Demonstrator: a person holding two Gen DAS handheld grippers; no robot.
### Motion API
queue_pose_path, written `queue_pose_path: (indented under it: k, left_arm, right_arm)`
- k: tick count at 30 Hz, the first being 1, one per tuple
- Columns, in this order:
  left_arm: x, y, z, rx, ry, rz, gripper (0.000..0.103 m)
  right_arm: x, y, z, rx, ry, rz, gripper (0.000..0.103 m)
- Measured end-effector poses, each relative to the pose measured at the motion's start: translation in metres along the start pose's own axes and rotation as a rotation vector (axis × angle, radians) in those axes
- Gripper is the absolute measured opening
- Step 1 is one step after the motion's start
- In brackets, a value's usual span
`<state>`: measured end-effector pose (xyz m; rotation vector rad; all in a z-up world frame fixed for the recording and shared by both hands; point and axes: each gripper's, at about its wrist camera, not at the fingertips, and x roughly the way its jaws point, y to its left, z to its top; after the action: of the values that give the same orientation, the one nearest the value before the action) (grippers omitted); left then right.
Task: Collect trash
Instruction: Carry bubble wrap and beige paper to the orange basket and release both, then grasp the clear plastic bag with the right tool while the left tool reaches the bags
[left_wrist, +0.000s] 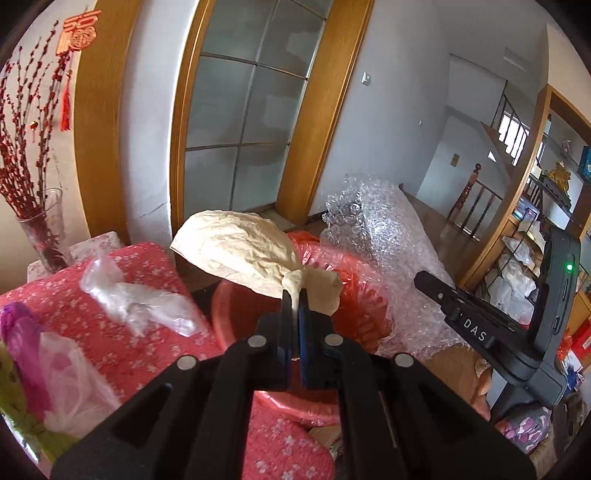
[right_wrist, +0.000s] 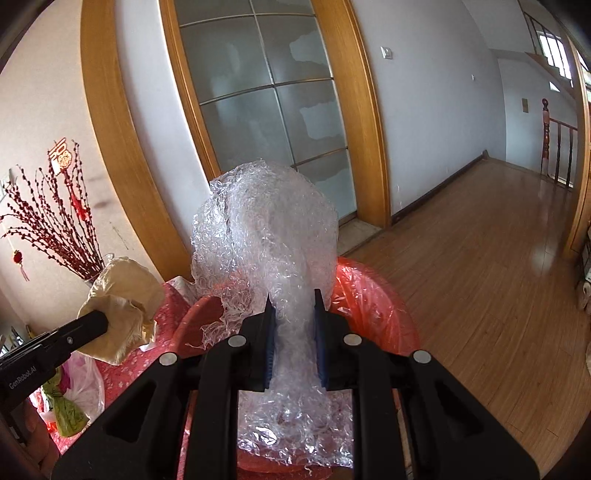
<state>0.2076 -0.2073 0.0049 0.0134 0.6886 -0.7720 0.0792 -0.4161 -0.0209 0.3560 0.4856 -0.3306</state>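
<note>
risks first, nearest outward: left gripper (left_wrist: 294, 299) pressed together on only a thin twisted tail of the crumpled paper (left_wrist: 243, 251), so likely to tear or slip free if swung hard, dropping the wad short of the bin. right gripper (right_wrist: 291, 306) pinching a squeezed neck of bubble wrap (right_wrist: 266, 221), with a springy, slick bulk fanning out above and a loose skirt hanging below; apt to snag on the rim or puff back out of the bin once let go. both loads held over the red bin (left_wrist: 236, 325), lined with a thin crinkly red bag (right_wrist: 369, 295) that could be dragged inward or pulled off the rim by either piece. some danger too of the two grippers knocking together, being close side by side over the same opening. paper: tan, matte, deeply creased, domed like a shell. bubble wrap: clear, glossy, pebbled, bunched into a tall lump. further left, more trash lying uncollected on the pink flowered cloth (left_wrist: 147, 258): a clear crumpled plastic film (left_wrist: 133, 299) and a soft pinkish bag (left_wrist: 62, 376). beyond, a glass vase (left_wrist: 44, 232) of stiff red branches, easy to topple on a careless reach.
</note>
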Motion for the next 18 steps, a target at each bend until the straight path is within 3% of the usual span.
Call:
queue_pose_path:
  k: [10, 15, 18]
  left_arm:
    - [0.032, -0.004, -0.004, -0.008, 0.052, -0.03, 0.006]
    - [0.044, -0.001, -0.008, -0.026, 0.083, -0.021, 0.025]
    - [0.049, 0.003, -0.012, -0.032, 0.101, -0.01, 0.028]
  right_arm:
    - [0.017, -0.007, 0.0, 0.027, 0.025, 0.001, 0.02]
    - [0.024, -0.01, 0.0, 0.041, 0.038, 0.007, 0.038]
    - [0.025, -0.013, -0.002, 0.044, 0.04, -0.001, 0.045]
